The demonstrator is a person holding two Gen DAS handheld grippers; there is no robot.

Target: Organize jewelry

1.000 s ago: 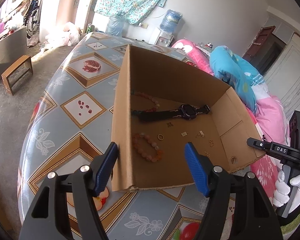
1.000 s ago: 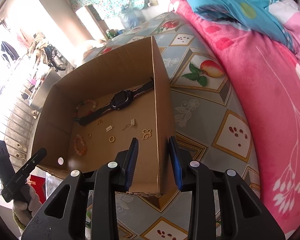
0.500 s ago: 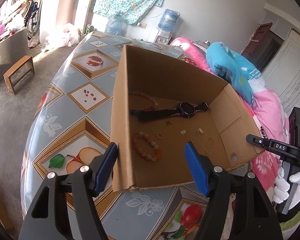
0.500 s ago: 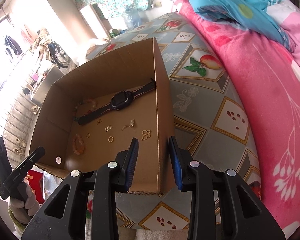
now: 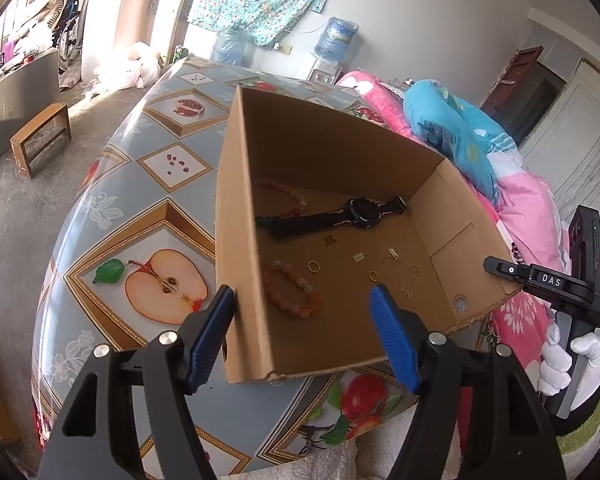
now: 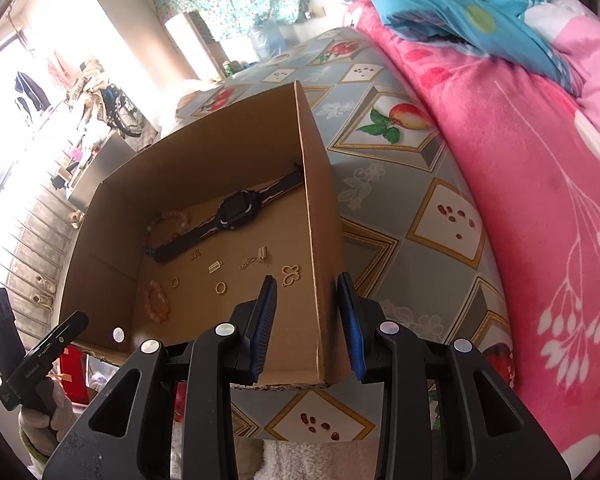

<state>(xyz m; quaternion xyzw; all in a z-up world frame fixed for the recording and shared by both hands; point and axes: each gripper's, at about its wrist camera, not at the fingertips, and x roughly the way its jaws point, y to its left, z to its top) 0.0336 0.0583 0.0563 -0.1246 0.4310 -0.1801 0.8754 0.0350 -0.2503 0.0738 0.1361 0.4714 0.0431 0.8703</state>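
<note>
Both claws straddle cardboard box [image 5: 236, 208] walls: left gripper [image 5: 302, 334] spread wide, right gripper [image 6: 307, 322] narrower, pads not visibly pressing, nothing gripped. Best to move it level and slow. Inside: one watch [image 5: 360, 214], two bead bracelets [image 5: 292, 290], two rings [image 5: 313, 267], several charms.
</note>
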